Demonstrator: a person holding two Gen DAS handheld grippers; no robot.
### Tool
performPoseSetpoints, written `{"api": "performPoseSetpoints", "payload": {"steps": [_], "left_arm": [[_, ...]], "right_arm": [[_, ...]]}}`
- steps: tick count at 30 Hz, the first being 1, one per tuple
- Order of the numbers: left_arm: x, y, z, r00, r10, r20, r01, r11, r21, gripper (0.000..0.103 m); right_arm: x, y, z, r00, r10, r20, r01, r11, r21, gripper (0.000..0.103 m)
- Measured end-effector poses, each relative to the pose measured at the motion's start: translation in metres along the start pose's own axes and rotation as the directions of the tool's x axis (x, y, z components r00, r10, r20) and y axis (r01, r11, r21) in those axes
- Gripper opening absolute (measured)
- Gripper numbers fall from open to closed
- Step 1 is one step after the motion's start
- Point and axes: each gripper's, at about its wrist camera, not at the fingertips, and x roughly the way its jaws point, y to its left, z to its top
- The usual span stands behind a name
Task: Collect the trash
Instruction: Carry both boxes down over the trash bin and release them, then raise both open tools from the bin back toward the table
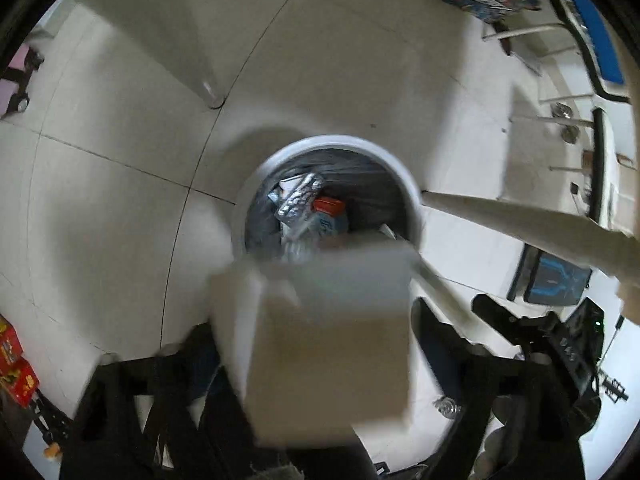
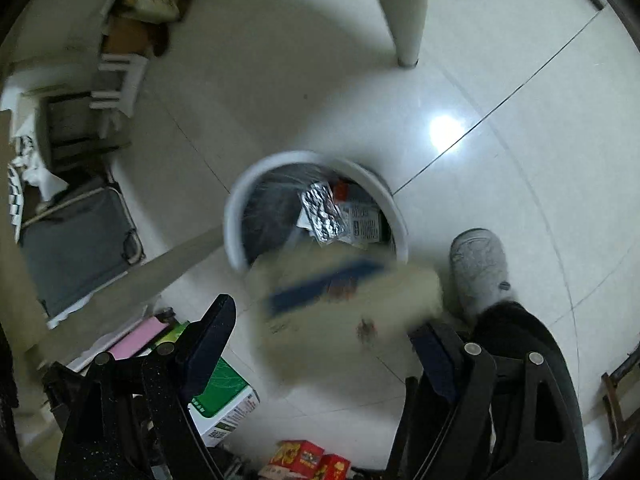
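Note:
A white round bin [image 1: 404, 184] with a dark liner stands on the tiled floor, below both grippers. Inside lie a silver blister pack [image 1: 298, 202] and a red-and-blue carton [image 1: 328, 212]. In the left wrist view a blurred white box [image 1: 328, 340] hangs between the fingers of my left gripper [image 1: 304, 320], just short of the bin's near rim; a gap shows beside the right finger and the jaws stand wide. In the right wrist view a blurred beige box with a blue stripe [image 2: 344, 300] floats over the bin's near rim [image 2: 236, 240], between the wide fingers of my right gripper [image 2: 324, 320], clear of the left finger.
White table legs [image 1: 204, 60] [image 2: 408, 20] stand beyond the bin, and another [image 1: 520, 220] slants in from the right. A person's grey slipper [image 2: 476, 264] rests right of the bin. Red cartons [image 2: 304, 456] and a green-and-white box [image 2: 224, 400] lie on the floor nearby.

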Motion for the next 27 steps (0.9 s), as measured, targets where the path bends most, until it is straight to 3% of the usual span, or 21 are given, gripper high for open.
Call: {"api": "performPoseSetpoints", "payload": {"steps": [4, 6, 13, 22, 27], "left_arm": [[0.009, 0.010, 0.000, 1.000, 0.007, 0.012, -0.007, 1.000, -0.019, 0.096], [0.005, 0.012, -0.005, 1.000, 0.023, 0.019, -0.023, 1.000, -0.021, 0.096], [-0.020, 0.010, -0.017, 0.994, 0.090, 0.066, -0.091, 0.996, 0.008, 0.096], [-0.056, -0.009, -0.047, 0.963, 0.234, 0.137, -0.249, 0.962, 0.111, 0.096], [-0.078, -0.016, -0.065, 0.951, 0.260, 0.171, -0.284, 0.948, 0.140, 0.096]], "right_arm": [[0.044, -0.007, 0.011, 0.997, -0.022, -0.073, 0.017, 0.998, -0.064, 0.089], [0.046, -0.013, 0.011, 0.997, -0.034, -0.076, 0.027, 0.996, -0.087, 0.097], [0.021, 0.001, -0.004, 0.990, -0.140, -0.021, 0.134, 0.971, -0.198, 0.097], [-0.035, 0.035, -0.040, 0.962, -0.258, 0.084, 0.271, 0.900, -0.342, 0.097], [-0.068, 0.050, -0.063, 0.947, -0.287, 0.144, 0.321, 0.858, -0.402, 0.097]]}}
